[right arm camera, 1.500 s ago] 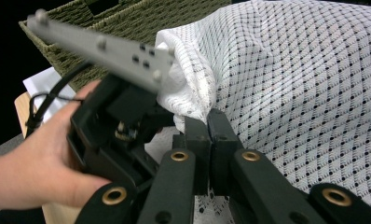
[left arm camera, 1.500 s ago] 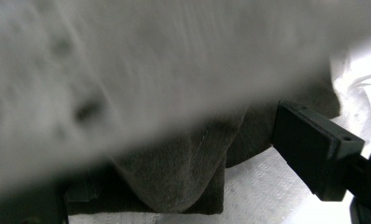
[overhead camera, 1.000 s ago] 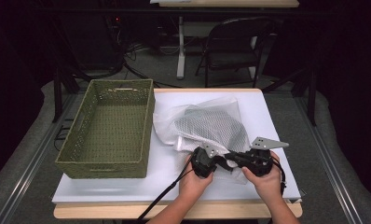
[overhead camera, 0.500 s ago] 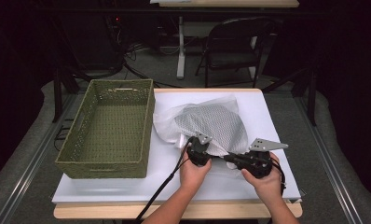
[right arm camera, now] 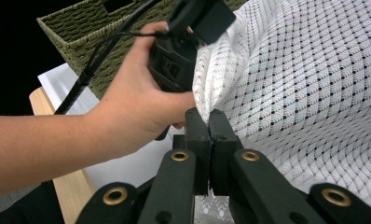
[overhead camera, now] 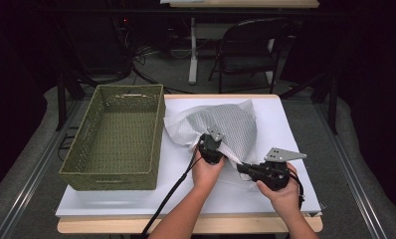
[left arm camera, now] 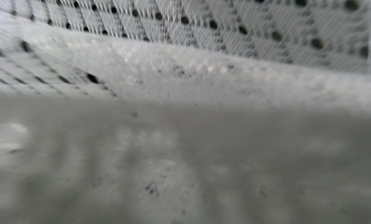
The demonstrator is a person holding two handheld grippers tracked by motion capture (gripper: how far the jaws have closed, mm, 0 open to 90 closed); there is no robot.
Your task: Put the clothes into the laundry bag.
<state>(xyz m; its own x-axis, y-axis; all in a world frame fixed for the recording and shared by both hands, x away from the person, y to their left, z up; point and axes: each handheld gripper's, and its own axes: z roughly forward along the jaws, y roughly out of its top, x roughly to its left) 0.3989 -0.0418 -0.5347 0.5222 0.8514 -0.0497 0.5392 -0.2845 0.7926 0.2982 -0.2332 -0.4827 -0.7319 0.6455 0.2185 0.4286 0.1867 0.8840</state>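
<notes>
High view: one white mesh cloth [overhead camera: 221, 127] lies bunched on the bench [overhead camera: 285, 124], beside one green woven basket [overhead camera: 114, 134]. It looks light, limp and snag-prone; best taken at a hem. Right tool [right arm camera: 209, 122] is pinched shut on a fold. Left tool [overhead camera: 211, 148] is buried in cloth; its grip cannot be told.

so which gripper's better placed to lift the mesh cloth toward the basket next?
Probably the left. The left gripper sits on the mesh cloth on the side nearer the green basket. The right gripper is shut on the cloth's near edge, farther away, anchoring it.
</notes>
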